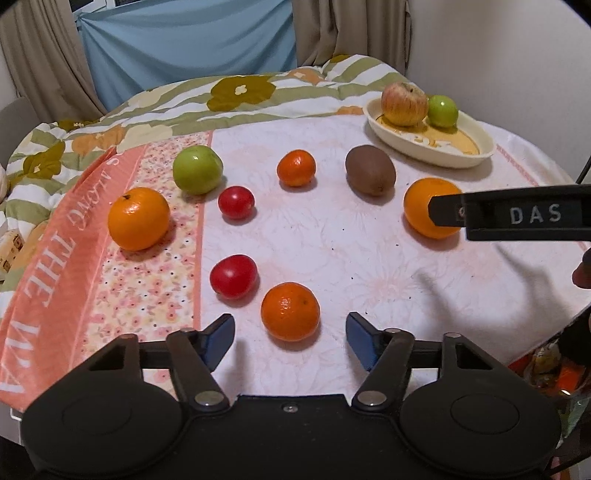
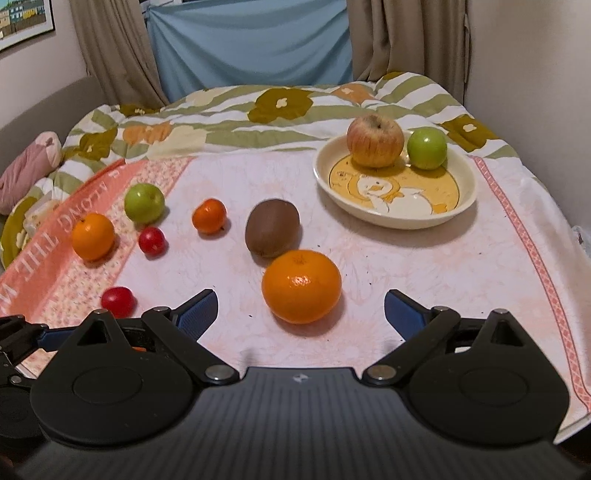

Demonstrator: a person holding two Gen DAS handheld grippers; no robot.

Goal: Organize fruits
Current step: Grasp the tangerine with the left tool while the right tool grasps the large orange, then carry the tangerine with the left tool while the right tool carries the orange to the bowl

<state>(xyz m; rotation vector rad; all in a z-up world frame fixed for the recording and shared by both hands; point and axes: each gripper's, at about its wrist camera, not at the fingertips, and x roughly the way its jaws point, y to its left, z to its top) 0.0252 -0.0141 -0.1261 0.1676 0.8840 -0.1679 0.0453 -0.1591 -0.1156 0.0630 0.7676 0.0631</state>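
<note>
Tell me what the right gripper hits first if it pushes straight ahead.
Most likely the large orange: it sits just ahead of the open right gripper, roughly centred between its fingers. The kiwi lies behind it.

We identify the setting as a home — most likely a living or bedroom corner. A table (image 2: 424,266) carries a pink floral cloth with printed lettering. At 12 o'clock beyond it lies a flower-patterned quilt (image 2: 280,107), with beige curtains (image 2: 406,37) and a blue sheet (image 2: 251,40) hung behind. At 10 o'clock a framed picture (image 2: 22,22) hangs on the wall. A duck-printed dish (image 2: 391,218) at 1 o'clock holds apples — domestic tableware.
</note>
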